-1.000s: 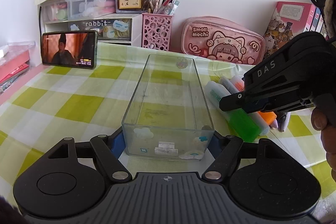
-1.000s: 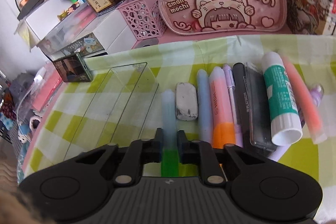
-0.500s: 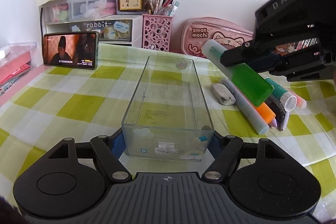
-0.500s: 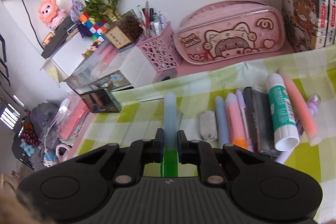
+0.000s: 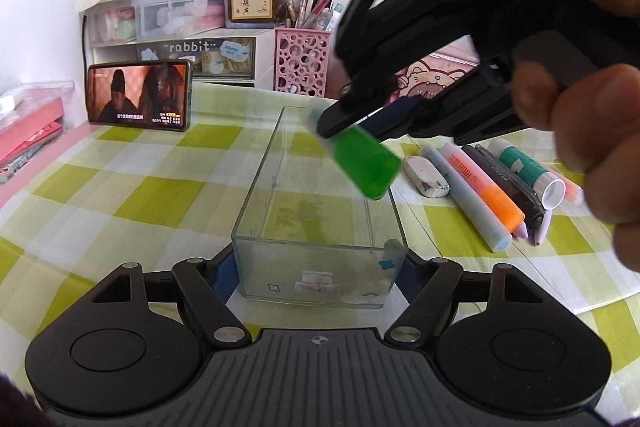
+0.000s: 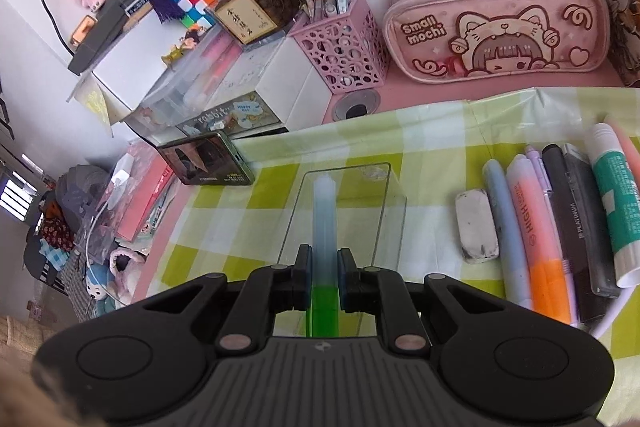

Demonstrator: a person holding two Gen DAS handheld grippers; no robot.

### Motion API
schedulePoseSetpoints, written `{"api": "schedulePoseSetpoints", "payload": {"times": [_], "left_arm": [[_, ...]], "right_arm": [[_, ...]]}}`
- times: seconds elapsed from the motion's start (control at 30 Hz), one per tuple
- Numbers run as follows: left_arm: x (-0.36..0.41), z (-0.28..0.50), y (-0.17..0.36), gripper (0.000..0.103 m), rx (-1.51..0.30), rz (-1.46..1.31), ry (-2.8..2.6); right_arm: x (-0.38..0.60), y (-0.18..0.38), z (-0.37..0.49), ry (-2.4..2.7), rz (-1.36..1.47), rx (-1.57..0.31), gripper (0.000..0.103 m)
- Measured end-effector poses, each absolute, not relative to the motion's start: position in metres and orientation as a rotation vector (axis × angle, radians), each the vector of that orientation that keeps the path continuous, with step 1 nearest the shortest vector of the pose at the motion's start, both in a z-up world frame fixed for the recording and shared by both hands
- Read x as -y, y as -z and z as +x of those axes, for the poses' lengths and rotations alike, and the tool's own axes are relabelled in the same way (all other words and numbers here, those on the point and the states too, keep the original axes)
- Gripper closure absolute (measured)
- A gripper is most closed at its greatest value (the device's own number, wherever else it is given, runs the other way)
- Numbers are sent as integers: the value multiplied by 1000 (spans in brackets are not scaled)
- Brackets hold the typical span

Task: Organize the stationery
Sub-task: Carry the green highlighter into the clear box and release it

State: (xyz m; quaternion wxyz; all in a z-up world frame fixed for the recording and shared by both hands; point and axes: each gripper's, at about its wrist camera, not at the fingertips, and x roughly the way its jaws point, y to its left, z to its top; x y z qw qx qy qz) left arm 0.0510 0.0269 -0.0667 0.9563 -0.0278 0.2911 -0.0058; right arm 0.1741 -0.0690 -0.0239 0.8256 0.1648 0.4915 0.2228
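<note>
A clear plastic box [image 5: 260, 179] stands on the green checked cloth. My left gripper [image 5: 318, 267] is shut on its near end, with the blue pads against both side walls. My right gripper [image 6: 324, 271] is shut on a green highlighter [image 6: 325, 211] with a pale cap. It holds the highlighter [image 5: 364, 163] tilted in the air over the box [image 6: 394, 207], cap end pointing away. To the right of the box lie an eraser [image 5: 426, 175], a pale blue highlighter [image 5: 464, 195], an orange highlighter [image 5: 486, 185], dark pens and a glue stick [image 5: 524, 167].
A phone [image 5: 138, 95] leans at the back left, in front of white drawers [image 5: 172, 27]. A pink pen holder [image 5: 302, 61] and a pink pencil case [image 6: 496, 21] stand along the wall. A person's hand [image 5: 580, 107] grips the right tool.
My right gripper has lifted the green highlighter out of the row on the cloth and carried it left, up over the clear box. The left gripper and the box have stayed put.
</note>
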Motion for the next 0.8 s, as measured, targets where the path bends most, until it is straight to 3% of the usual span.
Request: {"api": "schedulePoseSetpoints", "payload": {"times": [0.8], "left_arm": [[-27,51,67,29,-594,-46,31]], "right_arm": [[50,47,179,-536,368,-1161,93]]}}
